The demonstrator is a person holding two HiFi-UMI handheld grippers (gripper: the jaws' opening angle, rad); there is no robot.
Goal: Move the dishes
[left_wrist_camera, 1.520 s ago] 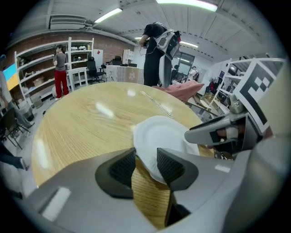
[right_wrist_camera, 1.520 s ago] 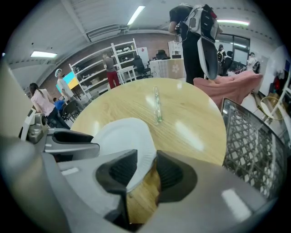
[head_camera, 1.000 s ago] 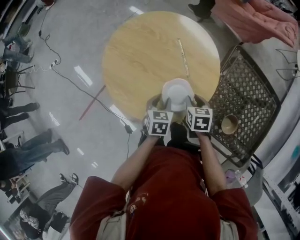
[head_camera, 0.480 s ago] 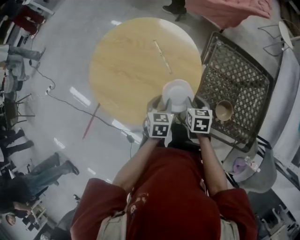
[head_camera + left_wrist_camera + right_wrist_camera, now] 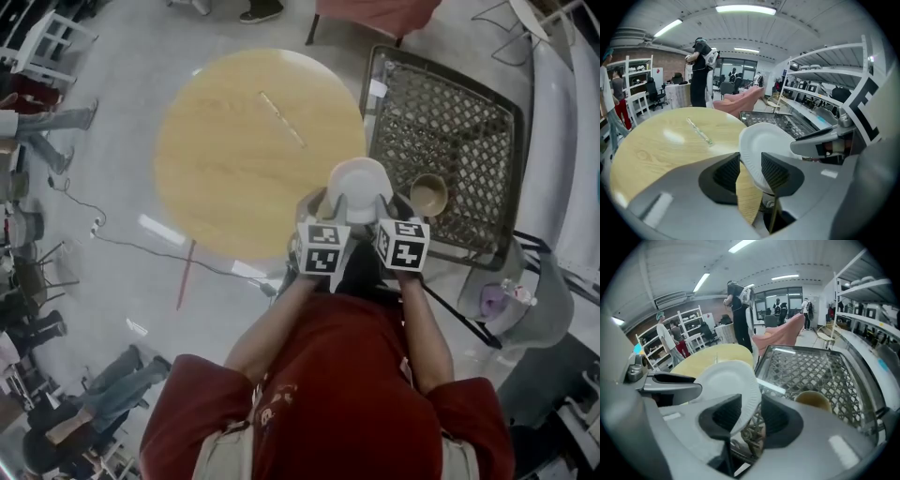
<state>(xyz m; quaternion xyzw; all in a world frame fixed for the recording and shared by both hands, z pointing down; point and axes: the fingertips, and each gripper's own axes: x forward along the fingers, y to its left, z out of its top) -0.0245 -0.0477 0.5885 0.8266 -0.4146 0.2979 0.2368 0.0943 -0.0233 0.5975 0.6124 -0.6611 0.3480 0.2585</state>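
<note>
Between the two grippers, in the air in front of the person's chest, hangs a white plate (image 5: 359, 183). Both of them hold it by its rim. The left gripper (image 5: 750, 171) has its jaws partway closed, the ribbed pads pressing on the plate's left edge. The right gripper (image 5: 752, 416) is clamped the same way on the opposite edge, with the plate's rim (image 5: 726, 380) running down between its pads. The plate tilts a little, its hollow side facing up.

From the head view the plate overlaps the near right edge of a round wooden table (image 5: 244, 159) – just left of a dark metal mesh table (image 5: 441, 112). A tan bowl (image 5: 429, 194) stands upright on the mesh, near its front edge and close beside the right gripper. A thin clear stick (image 5: 281, 119) lies on the round table, well apart from the plate.
</note>
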